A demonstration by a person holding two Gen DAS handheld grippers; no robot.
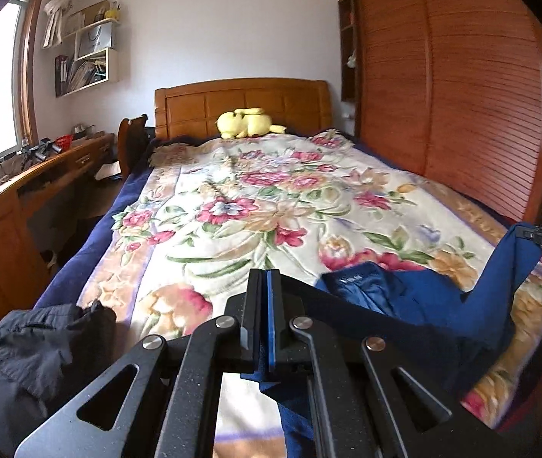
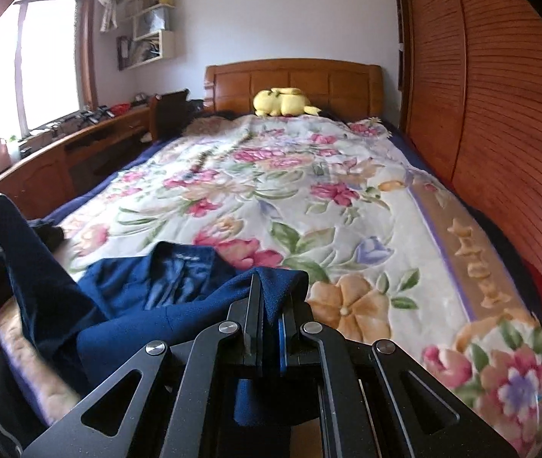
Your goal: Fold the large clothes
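Fig.: L gripper & R gripper, jaws clamped on soft navy-blue fabric jacket; I judge it limp, heavyish, best held at hem corners.

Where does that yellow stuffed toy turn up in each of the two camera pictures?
Left wrist view: the yellow stuffed toy lies at upper centre, at the far end of the bed against the wooden headboard.
Right wrist view: the yellow stuffed toy is again at upper centre, against the same headboard.
Shared landmark: the floral blanket spread over the bed below the toy.
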